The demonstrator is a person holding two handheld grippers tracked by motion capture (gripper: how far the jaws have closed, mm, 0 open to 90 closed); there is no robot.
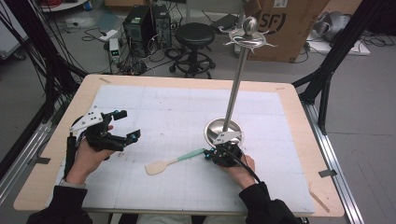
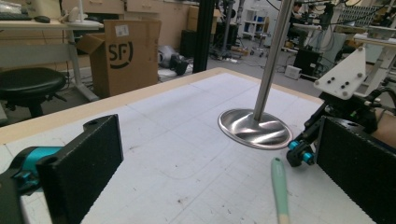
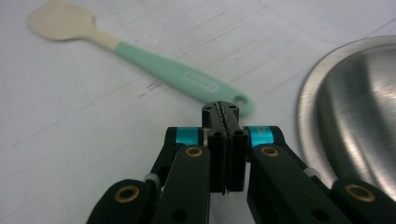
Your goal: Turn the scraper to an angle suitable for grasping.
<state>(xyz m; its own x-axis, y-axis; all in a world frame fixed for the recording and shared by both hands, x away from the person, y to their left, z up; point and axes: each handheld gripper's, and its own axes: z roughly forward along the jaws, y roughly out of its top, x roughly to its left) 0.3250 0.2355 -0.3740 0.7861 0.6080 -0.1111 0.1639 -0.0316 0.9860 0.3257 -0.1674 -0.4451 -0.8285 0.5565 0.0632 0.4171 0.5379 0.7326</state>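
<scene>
We see a spatula [image 1: 173,162] lying flat on the desk [image 1: 154,107], with a green handle and a cream blade. The right gripper [image 3: 226,111] sits at the handle's end, its jaws pressed together, and we cannot tell if they pinch it. A metal stand [image 1: 223,131] is just beside it. The left gripper [image 1: 126,126] is well apart, jaws wide open with nothing between

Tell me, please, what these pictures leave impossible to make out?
- Spatula: right gripper view, the shut right gripper hides whether it pinches the handle's end.
- Handle lettering: right gripper view, blurred.
- Stand: left gripper view, top cut off.
- Spatula blade: left gripper view, cut off below.
</scene>
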